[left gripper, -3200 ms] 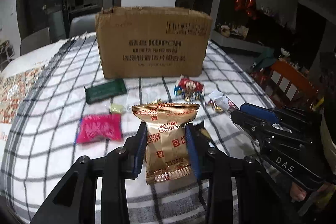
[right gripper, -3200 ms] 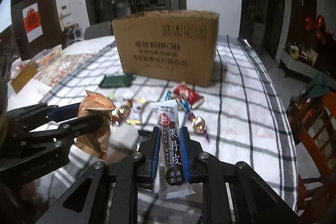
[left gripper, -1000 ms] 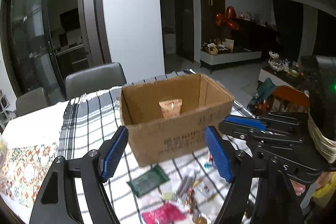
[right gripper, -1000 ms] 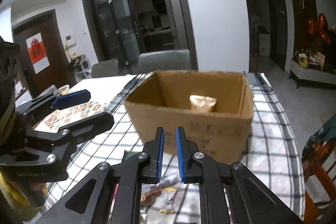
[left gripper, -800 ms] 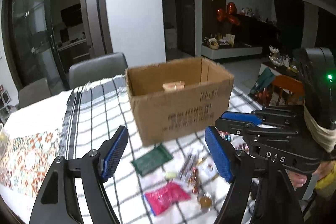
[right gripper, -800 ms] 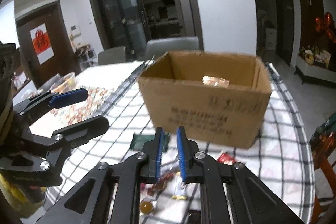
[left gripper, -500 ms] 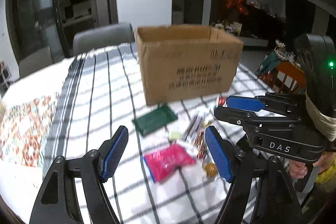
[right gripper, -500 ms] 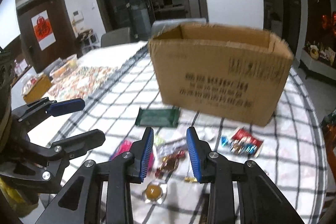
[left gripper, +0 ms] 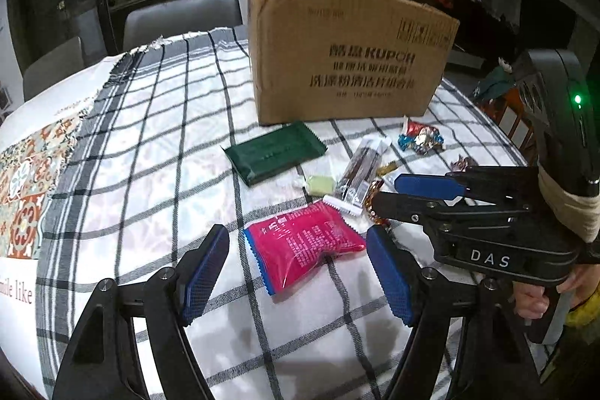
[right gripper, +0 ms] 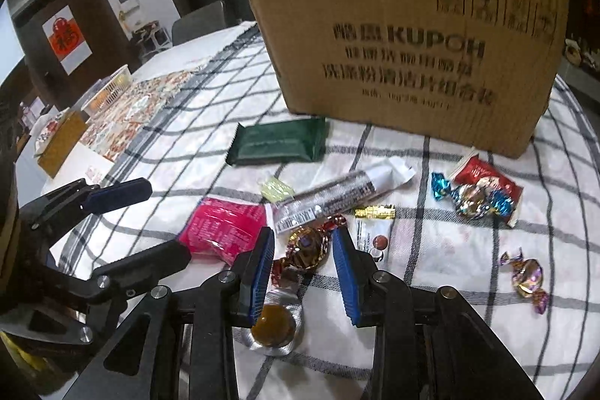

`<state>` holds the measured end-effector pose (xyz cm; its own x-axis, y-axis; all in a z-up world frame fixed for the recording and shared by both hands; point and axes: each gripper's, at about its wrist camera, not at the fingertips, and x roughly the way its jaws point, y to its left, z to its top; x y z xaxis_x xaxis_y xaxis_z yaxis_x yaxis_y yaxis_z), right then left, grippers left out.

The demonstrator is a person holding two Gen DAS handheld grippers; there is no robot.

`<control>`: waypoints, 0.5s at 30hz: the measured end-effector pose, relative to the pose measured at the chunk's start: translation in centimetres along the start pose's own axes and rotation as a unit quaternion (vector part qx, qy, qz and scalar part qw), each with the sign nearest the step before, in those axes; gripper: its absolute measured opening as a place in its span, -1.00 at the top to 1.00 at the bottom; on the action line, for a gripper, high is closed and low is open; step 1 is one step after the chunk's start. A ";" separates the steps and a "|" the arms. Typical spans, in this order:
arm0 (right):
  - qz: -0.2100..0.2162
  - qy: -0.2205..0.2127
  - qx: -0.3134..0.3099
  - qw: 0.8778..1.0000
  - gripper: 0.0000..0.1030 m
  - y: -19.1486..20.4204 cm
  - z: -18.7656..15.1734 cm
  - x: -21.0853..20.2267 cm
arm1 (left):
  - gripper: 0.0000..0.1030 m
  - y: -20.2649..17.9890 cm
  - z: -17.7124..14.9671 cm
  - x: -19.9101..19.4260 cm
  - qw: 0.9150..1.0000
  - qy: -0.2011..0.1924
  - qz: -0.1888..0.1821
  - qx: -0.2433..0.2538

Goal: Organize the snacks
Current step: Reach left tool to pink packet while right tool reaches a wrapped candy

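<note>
Box: one brown corrugated cardboard box [right gripper: 408, 55] stands at the far side of the table, printed side facing the cameras; its inside is hidden from both views.
Cloth: a white woven cloth [left gripper: 157, 137] with dark check lines covers the table; a patterned mat [left gripper: 22, 182] lies at the far left.
Snacks: all lie loose on the cloth in front of the box, none in a container.
Green pack: one flat, dark green rectangular pack [right gripper: 279, 141], just in front of the box's left corner.
Pink pack: one glossy pink pillow pack [left gripper: 303, 246] with crimped ends, nearest the left gripper.
Stick: one long, narrow silver-and-white stick pack [right gripper: 337, 192], right of the pink pack.
Small sweets: one pale yellow square [right gripper: 276, 190]; one gold-foil bar [right gripper: 375, 211]; one round gold-foil twist candy [right gripper: 305, 246]; one purple twist candy [right gripper: 527, 278] at the near right; one amber round in a foil cup [right gripper: 273, 325].
Red pack: one red pack [right gripper: 487, 180] with a blue-ended twist candy [right gripper: 470, 199] lying on it, by the box's right corner.
Left gripper: left gripper [left gripper: 298, 268], jaws wide apart, empty, pink pack between the blue ribbed pads, untouched.
Right gripper: right gripper [right gripper: 303, 253], narrow gap, empty, gold twist candy between its pads.
Hand: a hand [left gripper: 540, 291] grips the right gripper's handle.
</note>
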<state>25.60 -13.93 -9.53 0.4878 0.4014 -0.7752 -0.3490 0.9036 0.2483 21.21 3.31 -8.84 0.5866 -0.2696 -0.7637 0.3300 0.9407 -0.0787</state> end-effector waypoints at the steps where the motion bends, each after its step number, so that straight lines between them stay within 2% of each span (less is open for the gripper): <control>1: 0.000 0.003 0.000 1.000 0.35 0.0 0.1 0.2 | -0.46 0.1 -0.1 0.4 1.000 0.006 -0.002 0.003; 11: -0.011 0.013 -0.016 1.000 0.36 0.4 -0.2 1.7 | -0.46 0.7 -0.3 2.7 0.999 0.027 -0.028 0.024; 13: -0.015 0.011 -0.024 1.000 0.41 0.7 -0.3 1.8 | -0.46 0.7 -0.4 3.1 0.998 0.032 -0.037 0.032; 15: -0.021 0.007 -0.032 0.999 0.46 1.0 -0.5 1.7 | -0.46 0.7 -0.5 3.4 0.998 0.033 -0.030 0.032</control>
<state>25.73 -12.41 -10.91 0.4930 0.3605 -0.7919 -0.3785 0.9084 0.1779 23.07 3.19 -11.84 0.5140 -0.3095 -0.8000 0.4106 0.9076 -0.0874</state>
